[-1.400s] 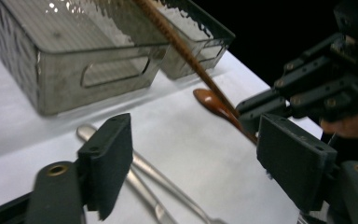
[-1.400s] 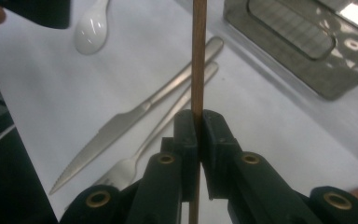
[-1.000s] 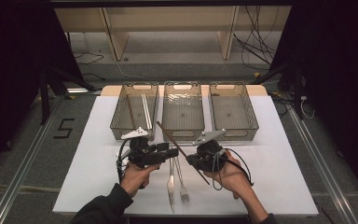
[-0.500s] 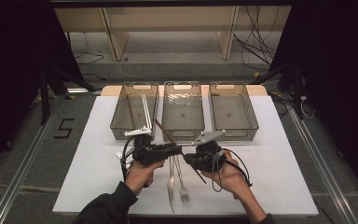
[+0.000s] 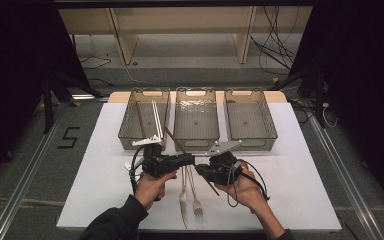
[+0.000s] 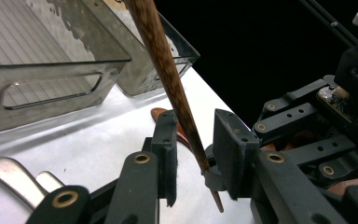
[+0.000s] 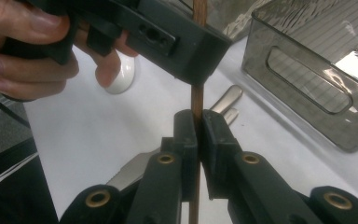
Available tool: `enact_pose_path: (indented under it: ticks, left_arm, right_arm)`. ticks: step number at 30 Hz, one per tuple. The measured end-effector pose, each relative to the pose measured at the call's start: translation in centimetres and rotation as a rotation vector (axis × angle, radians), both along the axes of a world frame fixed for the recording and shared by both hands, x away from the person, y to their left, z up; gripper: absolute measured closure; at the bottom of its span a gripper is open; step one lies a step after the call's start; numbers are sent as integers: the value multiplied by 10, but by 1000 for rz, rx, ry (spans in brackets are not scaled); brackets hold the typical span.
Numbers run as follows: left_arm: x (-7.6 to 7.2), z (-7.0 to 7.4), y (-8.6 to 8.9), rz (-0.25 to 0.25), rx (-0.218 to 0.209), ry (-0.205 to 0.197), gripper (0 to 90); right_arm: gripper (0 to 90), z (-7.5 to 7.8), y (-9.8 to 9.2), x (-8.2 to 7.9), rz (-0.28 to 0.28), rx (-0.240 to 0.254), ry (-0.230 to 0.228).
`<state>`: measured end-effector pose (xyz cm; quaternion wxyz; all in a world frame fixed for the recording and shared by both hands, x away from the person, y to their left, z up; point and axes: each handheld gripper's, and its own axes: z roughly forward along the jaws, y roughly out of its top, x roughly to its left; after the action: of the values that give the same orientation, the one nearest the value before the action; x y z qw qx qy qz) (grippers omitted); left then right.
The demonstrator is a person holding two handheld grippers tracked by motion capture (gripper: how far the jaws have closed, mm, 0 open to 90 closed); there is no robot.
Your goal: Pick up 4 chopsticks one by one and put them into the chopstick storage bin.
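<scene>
A brown wooden chopstick slants up over the white table, in front of the trays. My right gripper is shut on its lower part, its pads pressed on both sides. My left gripper reaches in from the left and straddles the same chopstick a little higher up. Its jaws have just been closing. The stick lies against the right-hand pad, while a gap shows at the other pad. In the high view the left gripper and the right gripper meet tip to tip.
Three clear smoky trays stand in a row at the back: the left tray holds metal chopsticks; beside it are the middle tray and the right tray. A knife and fork lie under the grippers. A white spoon lies at the left.
The left gripper's jaws have narrowed around the chopstick. Both hands have kept their places, and the right gripper's grip is unchanged.
</scene>
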<state>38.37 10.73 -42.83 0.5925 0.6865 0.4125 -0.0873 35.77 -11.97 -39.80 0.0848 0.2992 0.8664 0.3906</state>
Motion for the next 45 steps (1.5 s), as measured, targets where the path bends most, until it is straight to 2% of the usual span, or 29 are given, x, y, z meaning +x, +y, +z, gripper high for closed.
enact_pose_path:
  ticks: [4,5,10,14,17,22,24,26,29,32,37,45]
  left_arm:
    - [-1,-1,-2,-7,4,1,742]
    - [-1,-1,-2,-5,-2,6,774]
    - [1,0,0,-28,-47,26,822]
    - [3,0,4,-23,-53,25,841]
    - [7,4,13,-2,-53,12,843]
    - [14,17,35,54,-57,-8,844]
    - [17,23,44,78,-41,-21,843]
    - [19,29,52,88,-7,-38,842]
    - [22,38,66,109,6,-51,842]
    - [23,48,80,144,14,-69,841]
    - [30,56,100,184,9,-66,841]
    - [40,68,117,229,31,-87,841]
  right_arm:
    - [856,0,0,0,4,4,-7]
    - [856,1,0,-1,3,6,-7]
    - [851,1,0,-1,4,19,-14]
    - [825,0,-2,1,7,28,-10]
    - [797,2,-5,1,9,39,-7]
    - [622,3,-11,5,-5,40,7]
    - [549,2,-12,7,-13,33,27]
    - [475,0,-11,8,-24,12,41]
    - [403,-4,-11,11,-47,-19,70]
    - [372,-6,-12,13,-60,-30,88]
    - [349,-7,-13,15,-67,-32,97]
    - [319,-9,-12,14,-55,-50,93]
